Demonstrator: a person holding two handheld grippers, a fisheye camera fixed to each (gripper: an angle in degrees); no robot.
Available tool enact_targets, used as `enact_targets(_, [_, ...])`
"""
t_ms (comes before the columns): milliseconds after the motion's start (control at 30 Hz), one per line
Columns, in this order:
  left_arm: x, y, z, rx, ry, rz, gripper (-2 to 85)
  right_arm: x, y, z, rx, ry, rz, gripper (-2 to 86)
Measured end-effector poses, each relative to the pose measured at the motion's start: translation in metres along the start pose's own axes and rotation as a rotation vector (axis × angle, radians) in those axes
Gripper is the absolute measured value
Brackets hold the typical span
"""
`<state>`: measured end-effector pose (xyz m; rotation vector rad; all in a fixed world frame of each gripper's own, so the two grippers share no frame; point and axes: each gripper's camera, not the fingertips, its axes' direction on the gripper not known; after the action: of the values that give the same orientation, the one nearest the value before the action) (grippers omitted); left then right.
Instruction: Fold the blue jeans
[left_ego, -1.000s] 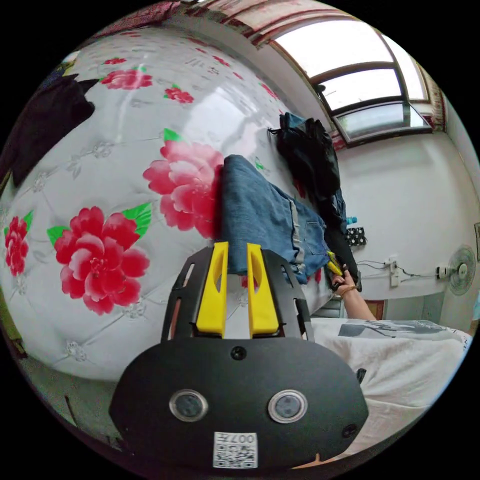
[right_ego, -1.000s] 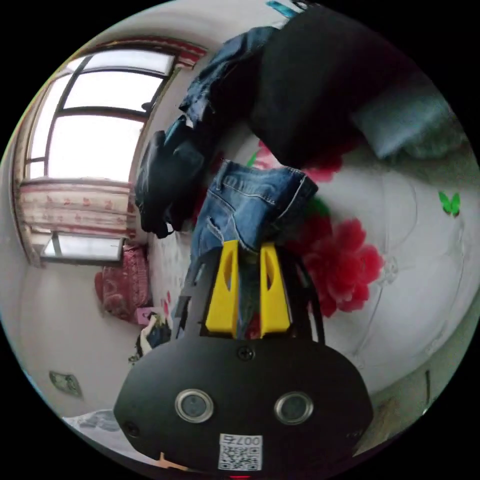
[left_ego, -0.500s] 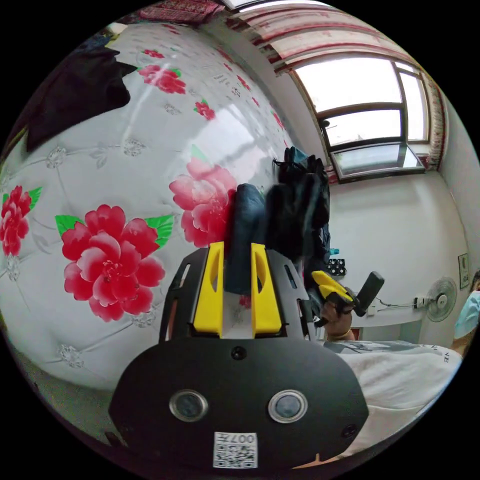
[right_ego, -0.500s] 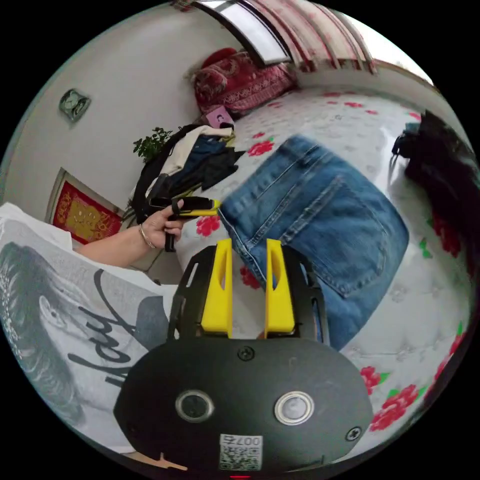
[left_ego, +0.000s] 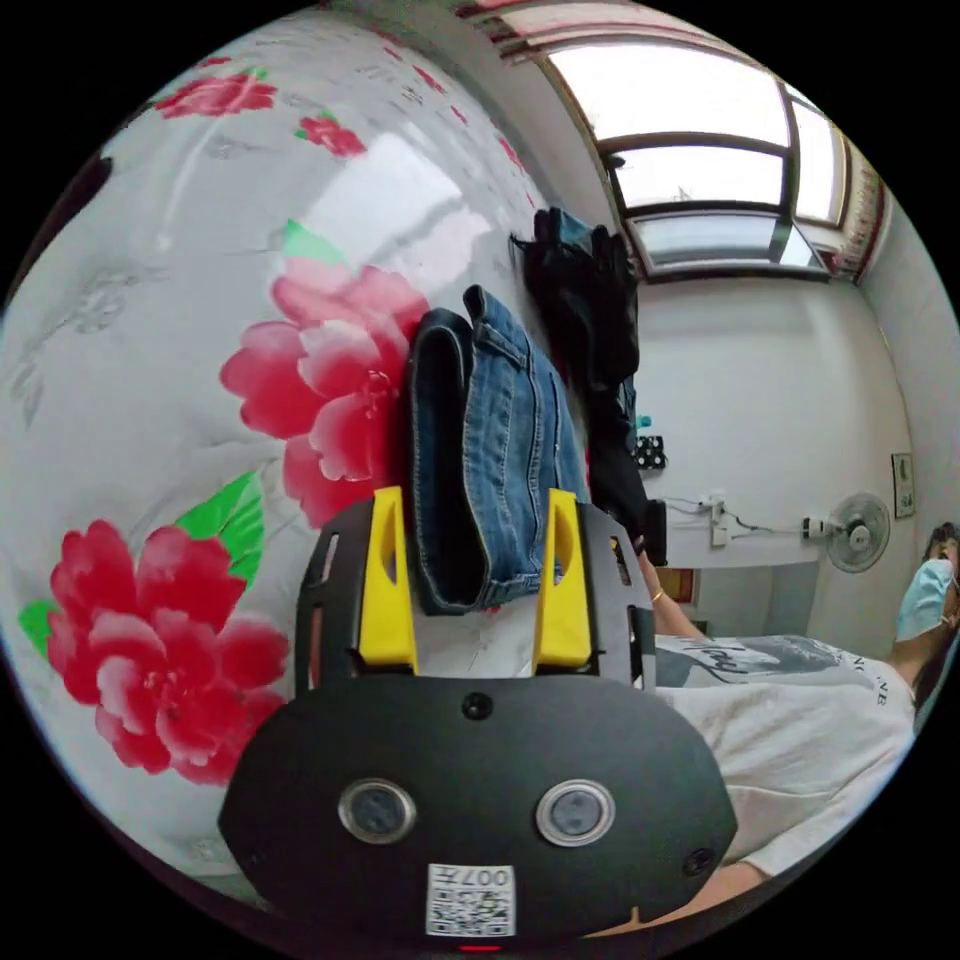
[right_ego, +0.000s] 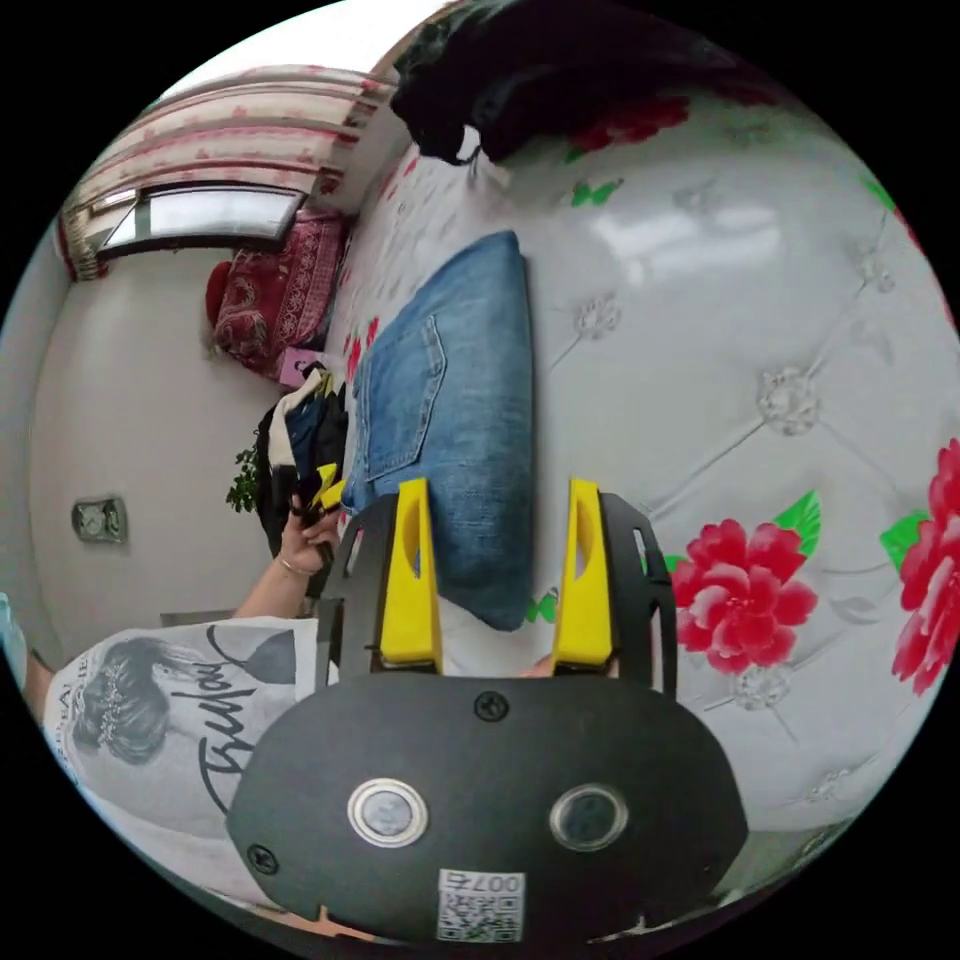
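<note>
We judge the folding all but finished: the blue jeans (right_ego: 455, 400) lie as a compact folded stack on the bed (right_ego: 720, 330), its quilted white cover printed with red flowers. All places below are given from that stack.

In the left gripper view, our left gripper (left_ego: 475, 590) faces one end of the stack, where the layered edges show, its jaws spread wide on either side of the denim without pressing it. In the right gripper view, our right gripper (right_ego: 495, 580) faces the flat side with the back pocket, jaws likewise spread and touching nothing. We take the wide stance as a letting-go posture, the stack left to rest under its own weight.

Beyond the stack towards the window sits a dark heap of clothes (left_ego: 590, 300); what garments it holds we cannot make out. The stack's underside is hidden, so we cannot tell how evenly the lower layers lie. The gripper housings cover the bed just in front of the stack.
</note>
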<state>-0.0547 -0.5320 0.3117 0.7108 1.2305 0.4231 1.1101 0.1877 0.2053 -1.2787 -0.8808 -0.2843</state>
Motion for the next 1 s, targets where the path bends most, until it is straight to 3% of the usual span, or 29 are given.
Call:
enact_targets(67, [0.005, -0.014, 0.012, -0.051, -0.041, 0.024, 12.0, 0.002, 0.000, 0.004, 0.043, 0.009, -0.006, 8.2])
enact_targets(133, [0.010, -0.027, 0.015, -0.117, -0.098, 0.026, 7.5, 0.009, -0.007, 0.013, -0.030, -0.104, 0.009, 6.4])
enact_targets(300, [0.051, -0.034, 0.005, -0.084, 0.007, 0.082, 5.1, -0.011, -0.014, -0.007, -0.028, -0.127, -0.106, 2.1])
enact_targets(500, [0.166, -0.089, -0.001, -0.035, 0.155, 0.306, 5.1, -0.064, -0.044, -0.110, 0.164, -0.167, -0.299, 0.5])
enact_targets(633, [0.275, -0.166, -0.002, 0.011, 0.187, 0.541, 5.1, -0.120, -0.075, -0.203, 0.351, -0.085, -0.491, 0.4])
enact_targets(767, [0.357, -0.247, 0.010, 0.066, 0.168, 0.629, 5.5, -0.167, -0.122, -0.276, 0.531, 0.035, -0.596, 0.7])
enact_targets(867, [0.393, -0.317, 0.042, 0.091, 0.058, 0.599, 7.3, -0.167, -0.186, -0.302, 0.587, 0.069, -0.507, 1.2])
enact_targets(1000, [0.361, -0.353, 0.091, 0.052, -0.201, 0.466, 7.5, -0.121, -0.261, -0.285, 0.551, 0.213, -0.235, 1.9])
